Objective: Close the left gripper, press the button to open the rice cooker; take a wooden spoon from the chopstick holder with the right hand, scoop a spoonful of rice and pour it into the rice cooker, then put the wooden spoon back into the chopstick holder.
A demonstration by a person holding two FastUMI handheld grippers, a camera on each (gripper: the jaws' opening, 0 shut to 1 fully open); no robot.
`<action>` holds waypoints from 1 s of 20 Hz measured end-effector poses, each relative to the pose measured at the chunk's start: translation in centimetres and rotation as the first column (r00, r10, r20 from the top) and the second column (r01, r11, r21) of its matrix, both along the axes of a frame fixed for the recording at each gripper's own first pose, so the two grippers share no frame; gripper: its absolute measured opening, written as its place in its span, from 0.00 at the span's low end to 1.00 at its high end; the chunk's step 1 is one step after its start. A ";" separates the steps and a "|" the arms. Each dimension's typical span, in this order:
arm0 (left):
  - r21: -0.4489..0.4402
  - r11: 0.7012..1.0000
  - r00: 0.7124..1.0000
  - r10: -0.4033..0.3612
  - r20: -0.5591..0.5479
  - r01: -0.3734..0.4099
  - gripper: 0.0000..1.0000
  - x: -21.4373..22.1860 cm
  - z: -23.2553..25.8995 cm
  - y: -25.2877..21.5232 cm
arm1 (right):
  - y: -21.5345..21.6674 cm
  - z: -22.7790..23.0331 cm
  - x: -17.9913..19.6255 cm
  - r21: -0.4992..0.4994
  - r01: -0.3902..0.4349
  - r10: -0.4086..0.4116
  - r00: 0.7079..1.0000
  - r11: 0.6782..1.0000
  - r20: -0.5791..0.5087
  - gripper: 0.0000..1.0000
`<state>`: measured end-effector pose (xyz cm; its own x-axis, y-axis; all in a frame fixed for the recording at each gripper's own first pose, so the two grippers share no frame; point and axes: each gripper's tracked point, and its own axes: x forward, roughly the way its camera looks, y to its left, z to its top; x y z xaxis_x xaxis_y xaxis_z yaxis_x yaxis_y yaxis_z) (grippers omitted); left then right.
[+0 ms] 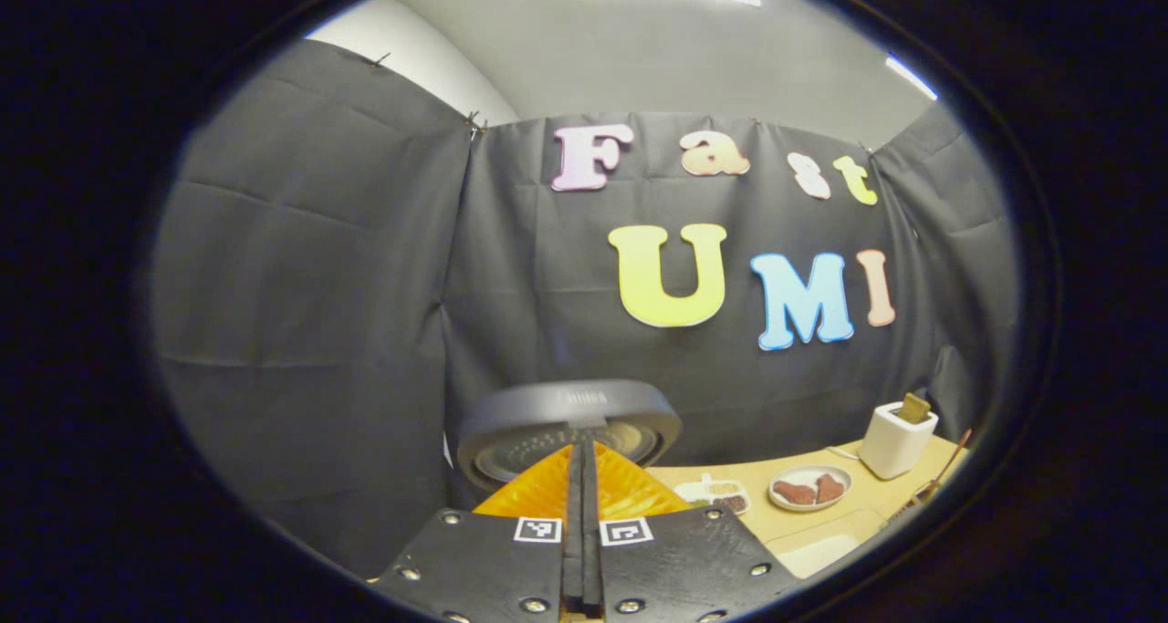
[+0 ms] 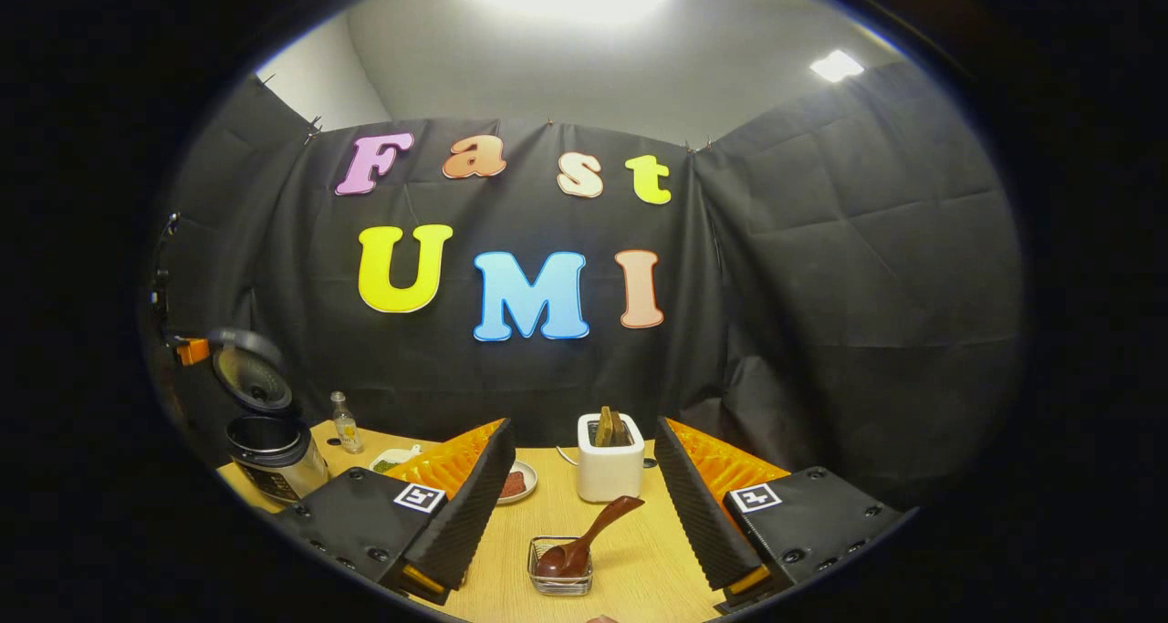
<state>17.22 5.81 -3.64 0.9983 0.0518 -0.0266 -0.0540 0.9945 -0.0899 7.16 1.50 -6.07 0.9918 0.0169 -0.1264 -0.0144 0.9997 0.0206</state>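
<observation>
In the right gripper view the rice cooker (image 2: pixel 274 463) stands at the table's left end with its lid (image 2: pixel 248 375) swung up. An orange part of the left gripper (image 2: pixel 190 350) shows beside that lid. My right gripper (image 2: pixel 582 433) is open, above the table. A dark wooden spoon (image 2: pixel 591 534) leans in a small wire holder (image 2: pixel 559 570) below and between the fingers, untouched. In the left gripper view my left gripper (image 1: pixel 584 454) is shut with nothing in it, and the raised lid (image 1: pixel 570 422) is just beyond its tips.
A white box (image 2: pixel 610 470) with brown slices in its slots stands mid-table behind the holder. A small bottle (image 2: pixel 344 422), a divided dish of grains (image 1: pixel 716 493) and a plate with brown pieces (image 1: pixel 810 488) lie between cooker and box. Black cloth walls surround the wooden table (image 2: pixel 639 550).
</observation>
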 end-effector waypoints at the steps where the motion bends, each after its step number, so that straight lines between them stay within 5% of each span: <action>1: 0.005 1.000 1.000 0.006 0.013 -0.006 0.01 -0.7 0.9 0.2 | -0.1 -0.4 0.3 0.002 -0.005 0.005 1.000 1.000 -0.007 0.97; 3: 0.008 1.000 0.999 0.012 0.033 -0.012 0.00 -2.5 2.3 0.2 | -0.2 -1.4 1.0 0.004 -0.016 0.016 0.999 1.000 -0.027 0.94; 7: 0.025 1.000 0.998 0.007 0.067 -0.009 0.70 -5.5 4.8 0.2 | -0.4 -4.2 2.4 0.023 -0.033 0.034 0.996 0.999 -0.087 0.97; 13: 0.037 0.998 0.995 0.047 0.084 -0.051 0.88 -10.0 6.4 1.0 | -0.9 -8.9 4.5 0.091 -0.027 0.045 0.977 0.996 -0.206 0.98; 17: 0.045 0.996 0.995 0.071 0.065 -0.074 0.87 -12.2 6.0 1.5 | -1.4 -13.2 5.3 0.144 0.010 0.037 0.948 0.989 -0.317 0.92; 20: 0.059 0.994 0.995 0.090 0.042 -0.092 0.87 -13.2 5.5 2.2 | -1.8 -16.0 5.2 0.205 0.049 0.036 0.919 0.978 -0.393 0.98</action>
<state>4.02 7.99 1.81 0.9896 0.1427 0.0182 -0.1421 0.9893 -0.0331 12.33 -0.31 -22.12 0.8628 0.0788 -0.4994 0.0439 0.9724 0.2292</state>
